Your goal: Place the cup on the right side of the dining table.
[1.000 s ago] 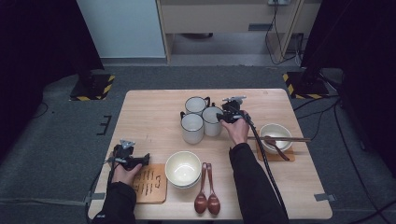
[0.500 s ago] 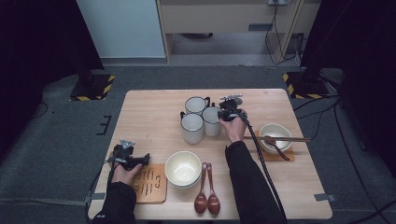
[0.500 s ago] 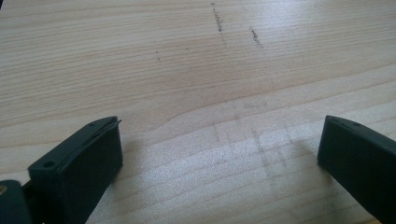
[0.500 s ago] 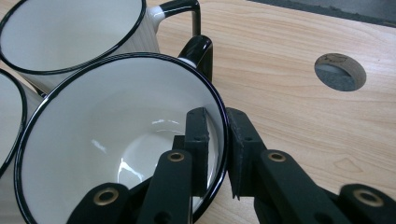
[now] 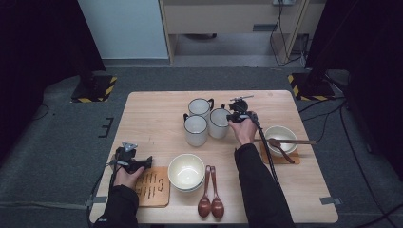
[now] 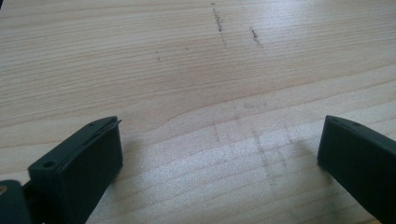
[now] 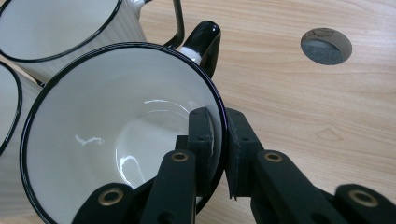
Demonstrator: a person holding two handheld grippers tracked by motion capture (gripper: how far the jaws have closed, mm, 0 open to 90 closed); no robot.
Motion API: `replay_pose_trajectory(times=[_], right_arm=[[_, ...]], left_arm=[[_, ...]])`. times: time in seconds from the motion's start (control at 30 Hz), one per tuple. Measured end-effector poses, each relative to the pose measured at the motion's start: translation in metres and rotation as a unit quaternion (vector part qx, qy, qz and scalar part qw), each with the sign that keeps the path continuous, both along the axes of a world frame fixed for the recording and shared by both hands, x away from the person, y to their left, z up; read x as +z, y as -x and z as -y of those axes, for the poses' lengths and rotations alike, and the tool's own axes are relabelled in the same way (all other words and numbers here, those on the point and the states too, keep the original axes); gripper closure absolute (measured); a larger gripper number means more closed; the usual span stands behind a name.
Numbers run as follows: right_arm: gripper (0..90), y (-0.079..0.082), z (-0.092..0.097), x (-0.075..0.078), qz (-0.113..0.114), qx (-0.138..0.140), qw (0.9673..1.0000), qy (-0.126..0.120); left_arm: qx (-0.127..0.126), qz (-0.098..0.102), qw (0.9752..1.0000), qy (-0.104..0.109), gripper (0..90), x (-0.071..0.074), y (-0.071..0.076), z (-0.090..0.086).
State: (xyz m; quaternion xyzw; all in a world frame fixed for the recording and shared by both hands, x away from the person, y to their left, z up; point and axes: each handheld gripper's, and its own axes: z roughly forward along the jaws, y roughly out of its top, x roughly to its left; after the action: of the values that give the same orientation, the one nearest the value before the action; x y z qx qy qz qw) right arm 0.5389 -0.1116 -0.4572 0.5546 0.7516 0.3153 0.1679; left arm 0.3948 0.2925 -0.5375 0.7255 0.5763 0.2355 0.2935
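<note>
Three white mugs with black rims stand together at the table's middle back. My right gripper [image 5: 234, 116] [image 7: 219, 119] holds the right-hand mug [image 5: 218, 122] [image 7: 107, 121] by its rim, one jaw inside the wall and one outside. Its jaws have just been closing on that rim. The mug's black handle [image 7: 205, 42] points away from the gripper. The other two mugs [image 5: 198, 106] [image 5: 196, 129] stand just to its left. My left gripper [image 5: 146, 162] [image 6: 219, 140] rests low over bare wood at the front left, open, with nothing between its jaws.
Stacked cream bowls [image 5: 186, 171] sit at the front centre, with two brown spoons [image 5: 210, 192] to their right and a wooden coaster [image 5: 152, 186] to their left. At the right a bowl [image 5: 280, 135] with chopsticks stands on another coaster. A round hole [image 7: 326, 45] lies in the tabletop.
The right hand has shifted only slightly beside the mug. The left hand and the tableware stay as they were.
</note>
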Motion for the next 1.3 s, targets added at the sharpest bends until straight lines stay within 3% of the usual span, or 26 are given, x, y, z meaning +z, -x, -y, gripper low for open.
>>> replay_pose_trajectory(times=[0.53,0.67,0.93,1.3], right_arm=[[75.0,0.002,0.005,-0.006,-0.036,0.005,0.9993,-0.002],[81.9,0.002,0.003,-0.007,-0.031,-0.004,0.9994,-0.013],[82.4,0.004,0.0,-0.005,-0.037,-0.004,0.9993,-0.004],[82.8,0.005,0.011,-0.006,-0.049,-0.004,0.9984,-0.03]], left_arm=[[0.0,0.0,1.0,0.0,0.0,0.0,0.0,0.0],[0.0,0.0,1.0,0.0,0.0,0.0,0.0,0.0],[0.0,0.0,1.0,0.0,0.0,0.0,0.0,0.0],[0.0,0.0,1.0,0.0,0.0,0.0,0.0,0.0]])
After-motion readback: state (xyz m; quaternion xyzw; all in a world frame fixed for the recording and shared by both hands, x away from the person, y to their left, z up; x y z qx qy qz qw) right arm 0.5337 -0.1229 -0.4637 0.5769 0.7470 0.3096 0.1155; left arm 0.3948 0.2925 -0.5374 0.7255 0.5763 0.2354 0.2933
